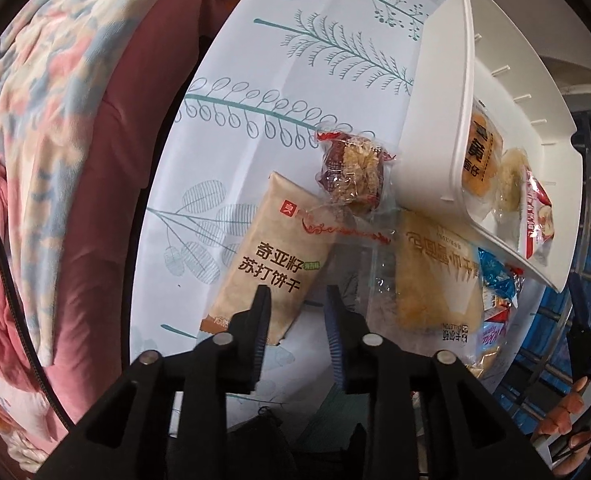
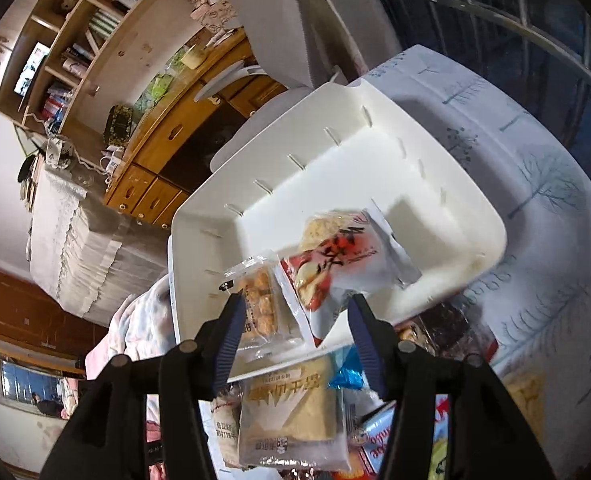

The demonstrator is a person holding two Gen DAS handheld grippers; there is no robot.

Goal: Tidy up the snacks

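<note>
A white plastic bin (image 1: pixel 427 128) (image 2: pixel 335 168) stands on the leaf-print tablecloth (image 1: pixel 287 76). Inside it lie a clear pack of round golden snacks (image 2: pixel 257 304) and a red-and-white packet (image 2: pixel 339 260), blurred as if moving. My right gripper (image 2: pixel 295 316) is open and empty just over the bin's near rim. My left gripper (image 1: pixel 297 304) is open and empty above a tan soda cracker pack (image 1: pixel 271 256). Beside it lie a red-wrapped clear snack (image 1: pixel 355 172) and a pale cracker bag (image 1: pixel 435 276) (image 2: pixel 291 412).
Blue and red packets (image 1: pixel 495 300) lie near the table's right edge. A pink sofa with a floral blanket (image 1: pixel 55 120) is to the left. A wooden shelf and cabinets (image 2: pixel 135 100) and a grey chair (image 2: pixel 279 20) stand beyond the bin. A window railing (image 2: pixel 515 20) is at right.
</note>
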